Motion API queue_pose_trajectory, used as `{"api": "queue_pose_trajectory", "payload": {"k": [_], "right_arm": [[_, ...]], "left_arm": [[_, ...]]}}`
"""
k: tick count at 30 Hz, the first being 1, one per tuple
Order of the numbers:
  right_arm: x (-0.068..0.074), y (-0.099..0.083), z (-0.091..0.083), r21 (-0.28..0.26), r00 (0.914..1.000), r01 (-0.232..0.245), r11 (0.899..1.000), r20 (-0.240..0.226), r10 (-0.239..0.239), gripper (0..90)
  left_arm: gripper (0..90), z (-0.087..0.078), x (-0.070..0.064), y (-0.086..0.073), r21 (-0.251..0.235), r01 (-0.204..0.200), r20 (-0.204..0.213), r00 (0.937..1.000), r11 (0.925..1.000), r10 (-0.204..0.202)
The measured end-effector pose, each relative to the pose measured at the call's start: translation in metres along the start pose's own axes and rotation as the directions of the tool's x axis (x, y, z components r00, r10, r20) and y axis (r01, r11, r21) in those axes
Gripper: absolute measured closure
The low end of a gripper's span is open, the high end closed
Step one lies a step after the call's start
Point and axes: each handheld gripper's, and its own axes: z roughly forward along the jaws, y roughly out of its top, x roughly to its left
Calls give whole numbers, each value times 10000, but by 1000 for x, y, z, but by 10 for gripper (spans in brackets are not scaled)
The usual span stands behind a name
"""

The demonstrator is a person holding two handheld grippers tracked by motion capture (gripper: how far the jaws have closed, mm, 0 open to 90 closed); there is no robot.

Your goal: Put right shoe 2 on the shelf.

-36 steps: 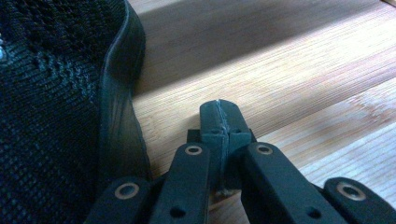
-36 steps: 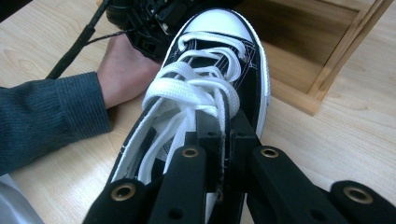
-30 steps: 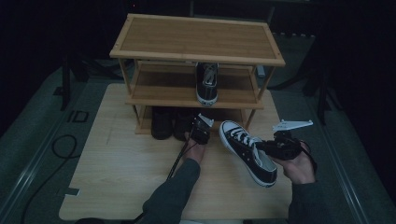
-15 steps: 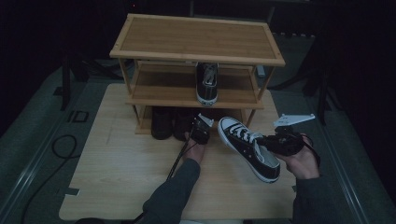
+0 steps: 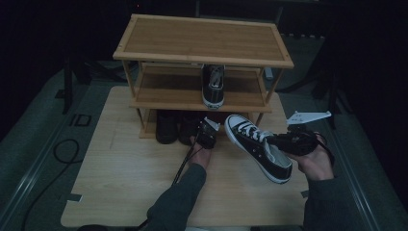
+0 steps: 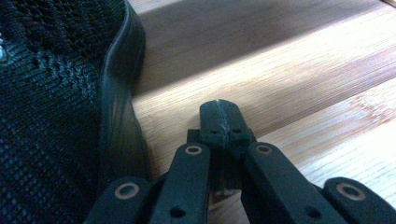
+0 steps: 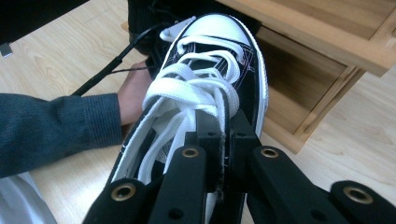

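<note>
right hand-held gripper (image 5: pixel 284 143) is clamped on the sneaker (image 5: pixel 257 146) tongue, right of the rack (image 5: pixel 202 48); left hand-held gripper (image 6: pixel 219 122) is closed on nothing, the mesh shoe (image 6: pixel 51 107) beside it is cut off

Black sneaker (image 7: pixel 210 88) with white laces, white toe cap and white sole edge. Pale wood-grain surface (image 5: pixel 120 183), honey-brown rack (image 5: pixel 202 38), and a grey-blue sleeve (image 7: pixel 51 130).
</note>
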Motion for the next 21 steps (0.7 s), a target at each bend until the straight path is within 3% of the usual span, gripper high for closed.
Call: {"api": "queue_pose_trajectory", "payload": {"k": [9,21], "right_arm": [[1,13,-7,-290,10000,89,9995,-8,-89,873],[-4,31,-19,-666,9993,66,9978,363,-42,873]], "left_arm": [[900,0,0,0,-10,24,6,10000,10000,-24],[900,0,0,0,-7,13,1,10000,10000,-13]]}}
